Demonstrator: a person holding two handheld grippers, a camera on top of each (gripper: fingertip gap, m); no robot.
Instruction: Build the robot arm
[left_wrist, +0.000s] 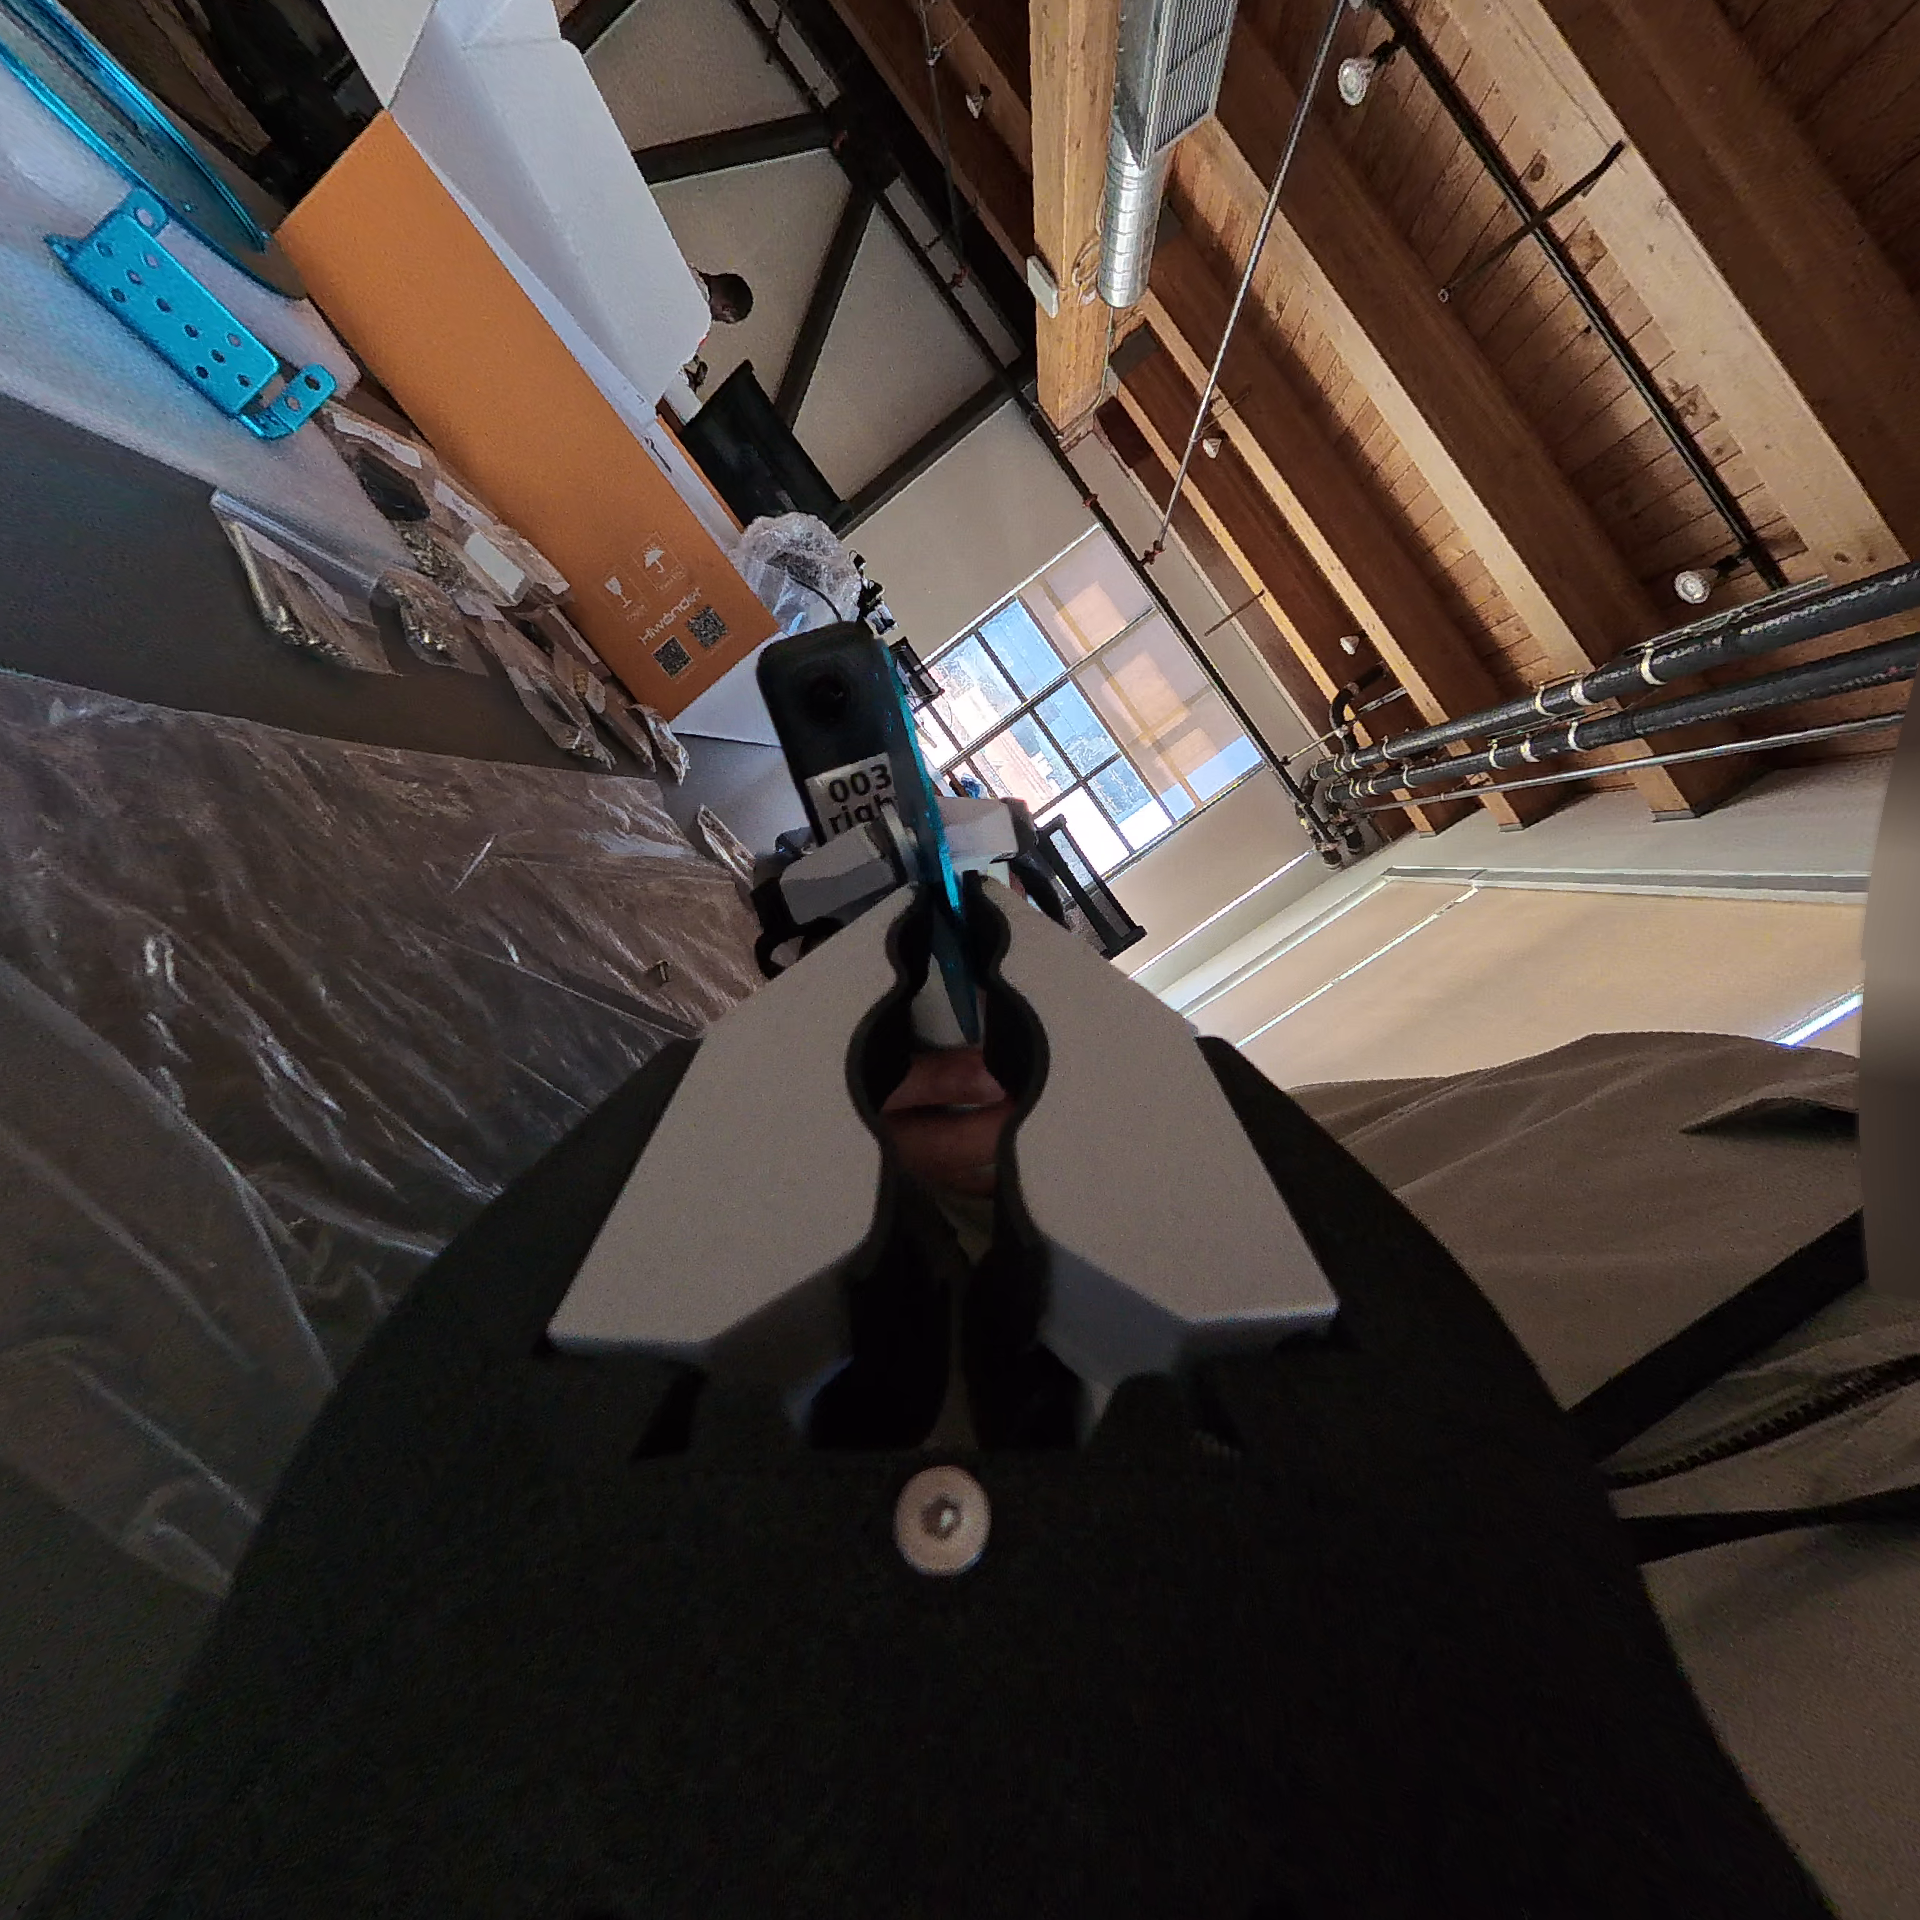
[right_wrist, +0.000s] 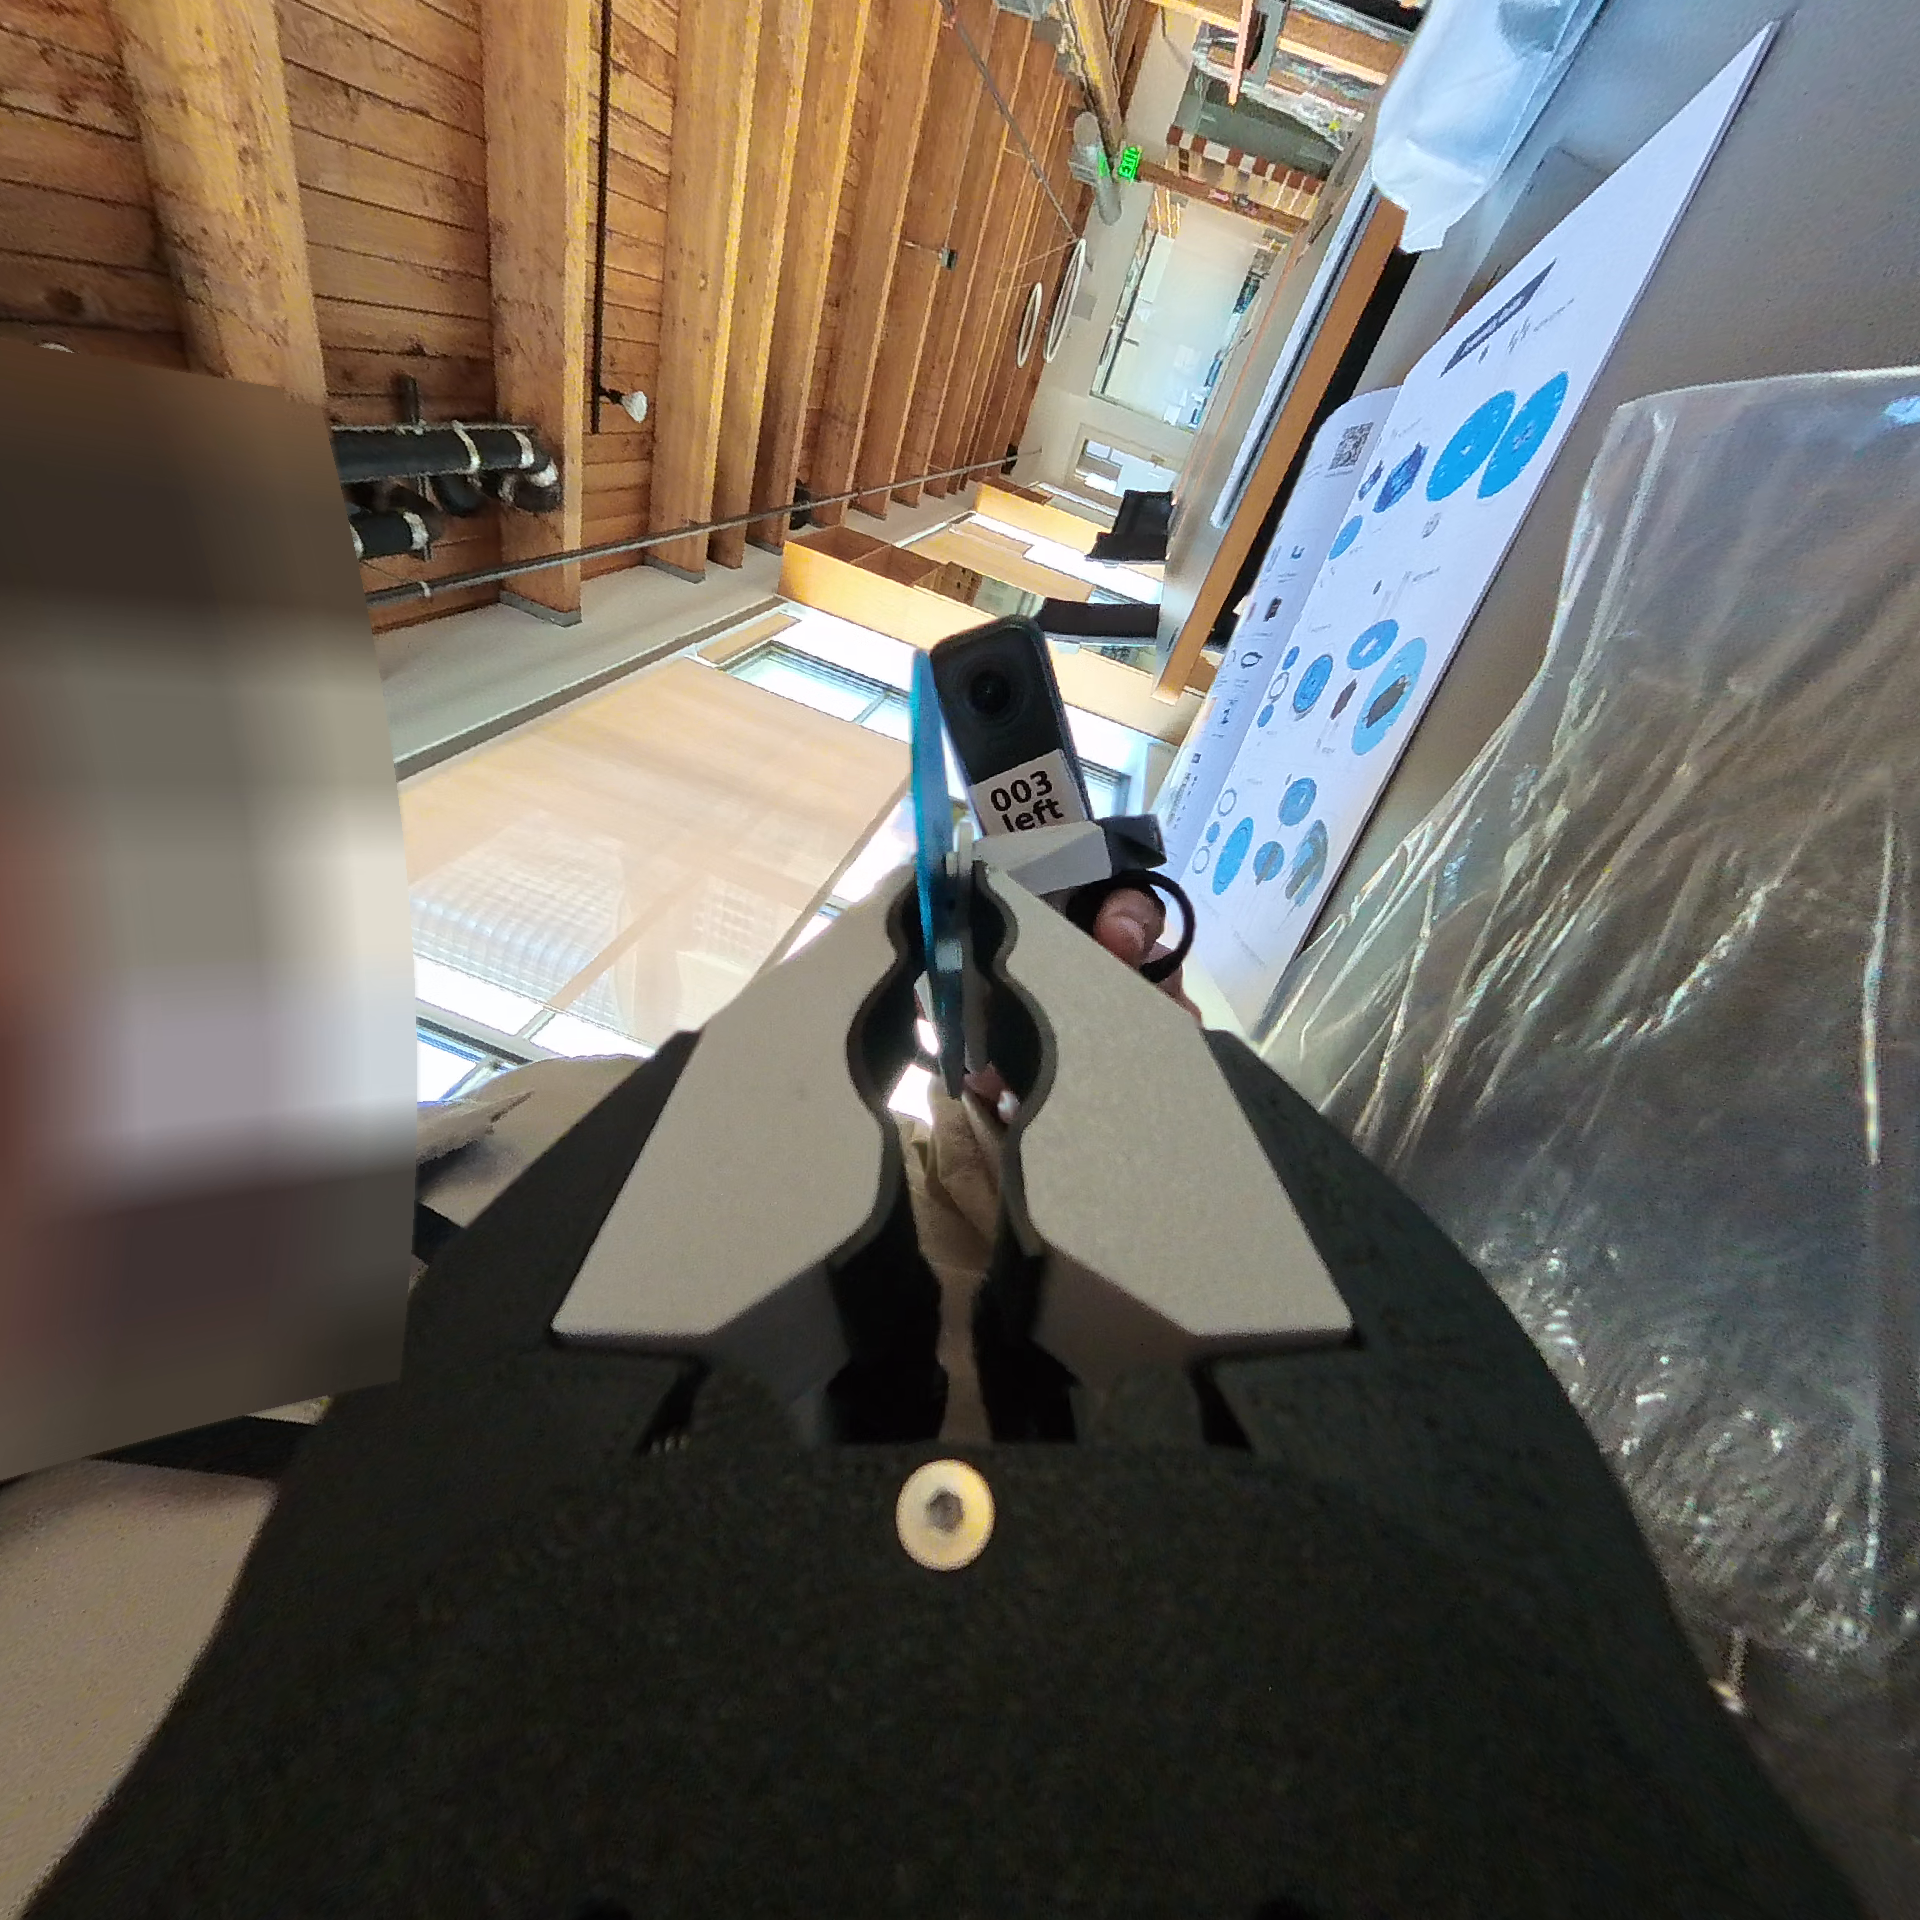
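My left gripper (left_wrist: 948, 899) is shut on a thin blue metal plate (left_wrist: 956, 966) that I see edge-on between its grey fingertips. My right gripper (right_wrist: 961, 883) is shut on the same blue plate (right_wrist: 930, 790) from the opposite side. The two grippers face each other, tips nearly touching, held up off the table. The right gripper's black camera (left_wrist: 821, 696) shows just beyond the plate in the left wrist view. The left gripper's camera (right_wrist: 997, 717) shows in the right wrist view, with a person's finger (right_wrist: 1127, 925) in its black handle ring.
A blue perforated bracket (left_wrist: 187, 312), an orange and white box (left_wrist: 499, 395) and several small bags of parts (left_wrist: 468, 603) lie on the grey table. Clear plastic wrap (left_wrist: 312, 935) covers part of it. A printed sheet with blue pictures (right_wrist: 1403, 623) and a plastic bag (right_wrist: 1662, 935) are beside the right gripper. Less than 4 cm separates the two grippers' tips.
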